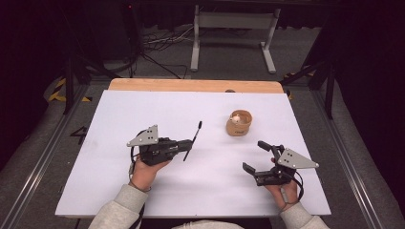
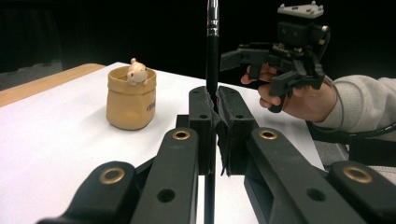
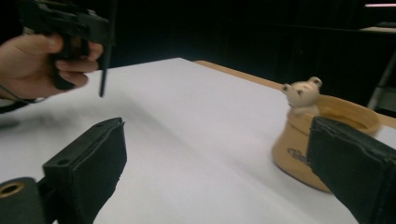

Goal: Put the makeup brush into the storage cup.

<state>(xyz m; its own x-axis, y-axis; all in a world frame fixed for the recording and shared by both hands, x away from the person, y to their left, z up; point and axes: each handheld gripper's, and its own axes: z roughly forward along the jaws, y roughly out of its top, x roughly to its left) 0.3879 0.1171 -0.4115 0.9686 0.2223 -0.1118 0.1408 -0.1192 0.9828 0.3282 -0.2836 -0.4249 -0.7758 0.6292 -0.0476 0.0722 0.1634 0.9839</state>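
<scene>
High view overhead; gripper views low, close, sharing pot point(image 2: 130, 97)

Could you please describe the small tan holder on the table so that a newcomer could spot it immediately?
Start at the white table with the wooden strip along its far edge. Right of centre, in its far half, stands a small tan sack-shaped pot. It stands alone, with a little cream animal figure perched on its rim.
</scene>
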